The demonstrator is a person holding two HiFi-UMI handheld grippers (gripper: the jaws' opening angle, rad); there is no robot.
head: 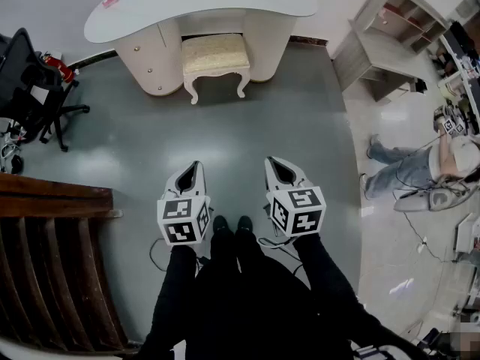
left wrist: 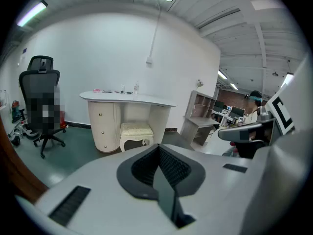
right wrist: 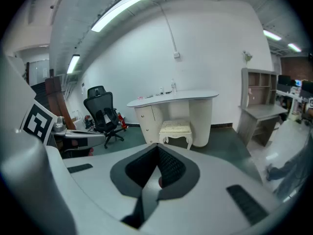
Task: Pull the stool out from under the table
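A cream stool point(head: 215, 60) with a padded seat and curved legs stands partly tucked into the knee space of the white curved table point(head: 202, 2) at the far side of the room. Both grippers hover over the grey floor well short of it, pointing its way. My left gripper point(head: 195, 168) and right gripper point(head: 273, 162) are side by side, each shut with nothing between the jaws. The left gripper view has the stool point(left wrist: 136, 130) and table point(left wrist: 128, 98) ahead of the gripper point(left wrist: 159, 150). In the right gripper view the stool point(right wrist: 176, 128) sits under the table point(right wrist: 173, 98), beyond the gripper point(right wrist: 157, 148).
A black office chair point(head: 30, 81) stands at the left. Dark wooden furniture point(head: 45, 261) fills the lower left. A grey shelf desk point(head: 390, 36) is at the upper right, and a person point(head: 420, 167) sits on the floor at the right. Grey floor point(head: 225, 126) lies between me and the stool.
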